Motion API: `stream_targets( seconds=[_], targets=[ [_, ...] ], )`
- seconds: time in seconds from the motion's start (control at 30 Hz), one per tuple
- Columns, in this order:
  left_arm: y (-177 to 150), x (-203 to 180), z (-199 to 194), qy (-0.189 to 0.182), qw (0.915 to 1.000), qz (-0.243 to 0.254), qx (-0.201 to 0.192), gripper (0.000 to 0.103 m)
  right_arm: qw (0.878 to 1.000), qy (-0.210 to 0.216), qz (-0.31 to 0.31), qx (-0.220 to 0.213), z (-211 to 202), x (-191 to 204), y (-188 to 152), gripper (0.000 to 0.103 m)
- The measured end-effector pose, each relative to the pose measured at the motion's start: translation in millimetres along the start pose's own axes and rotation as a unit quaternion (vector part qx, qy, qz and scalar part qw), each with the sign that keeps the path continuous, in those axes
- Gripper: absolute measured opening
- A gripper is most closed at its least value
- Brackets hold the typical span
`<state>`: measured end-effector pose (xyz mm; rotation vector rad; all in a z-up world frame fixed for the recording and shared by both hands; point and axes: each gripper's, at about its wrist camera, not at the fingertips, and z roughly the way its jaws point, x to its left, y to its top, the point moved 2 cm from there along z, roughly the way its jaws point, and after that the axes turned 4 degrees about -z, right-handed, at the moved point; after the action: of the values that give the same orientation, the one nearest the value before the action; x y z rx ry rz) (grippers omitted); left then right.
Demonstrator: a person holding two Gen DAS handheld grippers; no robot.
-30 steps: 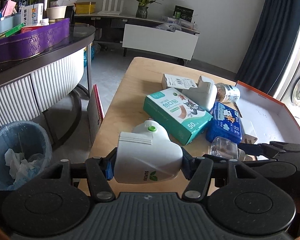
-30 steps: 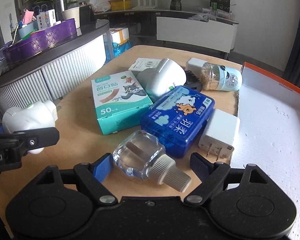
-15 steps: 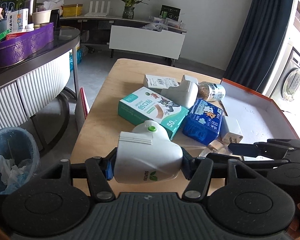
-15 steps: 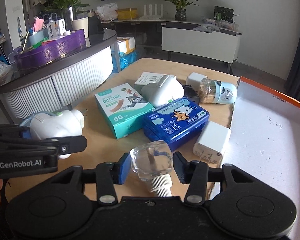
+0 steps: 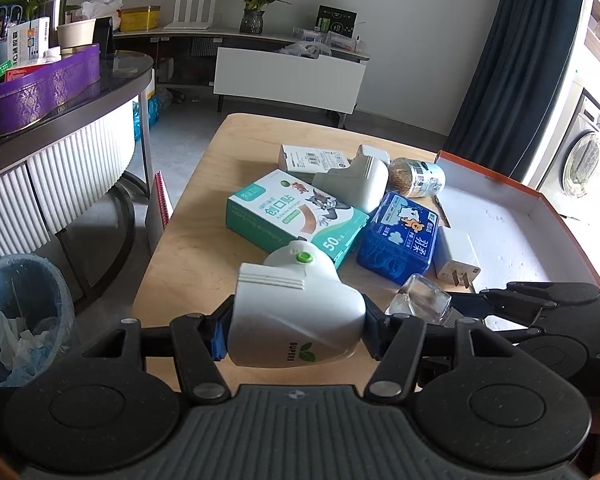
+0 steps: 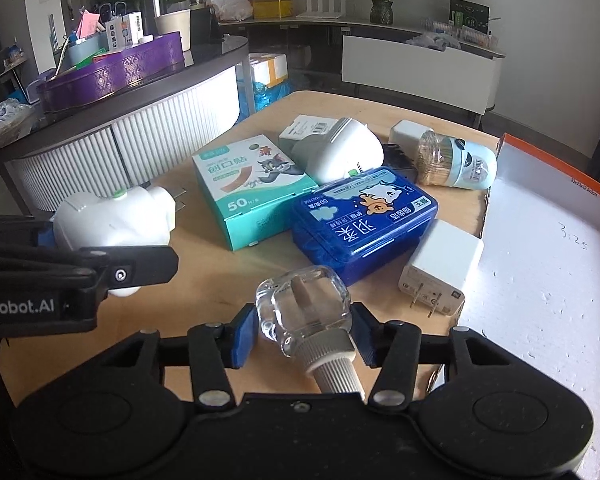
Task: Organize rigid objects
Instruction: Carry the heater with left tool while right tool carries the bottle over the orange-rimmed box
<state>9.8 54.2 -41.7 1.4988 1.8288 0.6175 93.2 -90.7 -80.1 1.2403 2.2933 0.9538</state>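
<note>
My left tongs [image 5: 296, 330] are clamped on the white plug-in heater [image 5: 296, 314]; both blue pads press its sides, and its green button [image 5: 304, 257] faces up. In the right view the same heater [image 6: 112, 224] hangs clear above the table [image 6: 204, 268], prongs pointing toward the green box [image 6: 252, 188].

My right tongs [image 6: 304, 334] hold the clear bottle [image 6: 302, 306] by its body, ribbed white neck [image 6: 334, 370] pointing back toward me. The jaws have just been closing and then easing a little wider, with the bottle between them; the pads rest against its sides. From the left view the bottle [image 5: 418, 300] sits just right of the heater, the two apart.

On the table: green box, blue case [image 6: 364, 222] touching it, white charger [image 6: 440, 276] beside the case at the tray's [image 6: 540, 280] edge. Behind these, a second white heater [image 6: 336, 152] lies on its side, and a toothpick jar [image 6: 456, 164] lies near the tray's corner. The tray's white floor shows only handwritten marks [image 6: 574, 239].
</note>
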Motion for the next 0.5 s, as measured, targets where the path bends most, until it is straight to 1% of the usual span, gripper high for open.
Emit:
stream_targets(
  seconds=[0.13,0.27,0.4,0.5],
  targets=[
    [2.2,-2.2,-2.3,-0.001,1.0,0.001,-0.003,0.061,1.0,-0.015,-0.002,-0.015,-7.2,1.0,-2.7,0.059],
    [8.5,-10.1,-7.3,-0.008,0.9999,0.004,-0.01,0.061,0.999,-0.016,0.008,-0.03,-22.8,-4.3,1.3,0.059],
    [17.1,-24.7,-12.0,-0.017,0.9995,0.018,-0.02,0.061,0.998,-0.029,0.028,-0.048,-43.3,-17.1,8.6,0.059],
    [23.8,-38.2,-12.6,-0.034,0.9989,0.026,-0.02,0.061,0.996,-0.042,0.044,-0.06,-62.3,-31.7,14.0,0.059]
  ],
)
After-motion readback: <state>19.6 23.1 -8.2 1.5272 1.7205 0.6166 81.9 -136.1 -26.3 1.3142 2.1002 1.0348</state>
